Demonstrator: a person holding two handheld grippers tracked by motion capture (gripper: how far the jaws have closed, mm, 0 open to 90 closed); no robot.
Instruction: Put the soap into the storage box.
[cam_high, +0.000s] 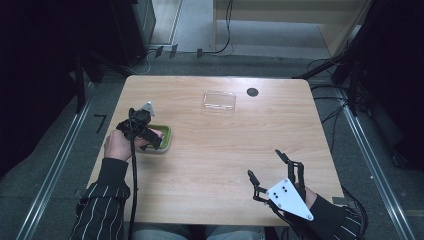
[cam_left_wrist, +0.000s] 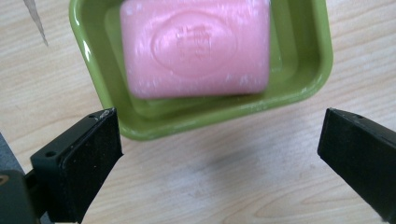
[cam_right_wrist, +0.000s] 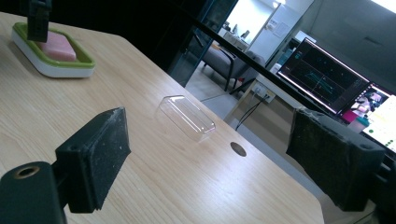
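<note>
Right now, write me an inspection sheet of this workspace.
Surface: wooden table, a dark round hole near its far edge.
Job's things: pink soap lying in the green soap dish; clear lid apart, farther back.
Clutter: nothing seen.
Grippers: left gripper open above the dish, nothing between its jaws; right gripper open, empty, over the table's near right.
Cables: left gripper's cable trails along the forearm; more on the floor behind.
Surroundings: lit monitor, metal floor rails.

A pink rectangular soap bar (cam_left_wrist: 196, 46) with an embossed oval lies flat in a green, seemingly plastic dish (cam_left_wrist: 322, 60) near the tabletop's left edge.
</note>
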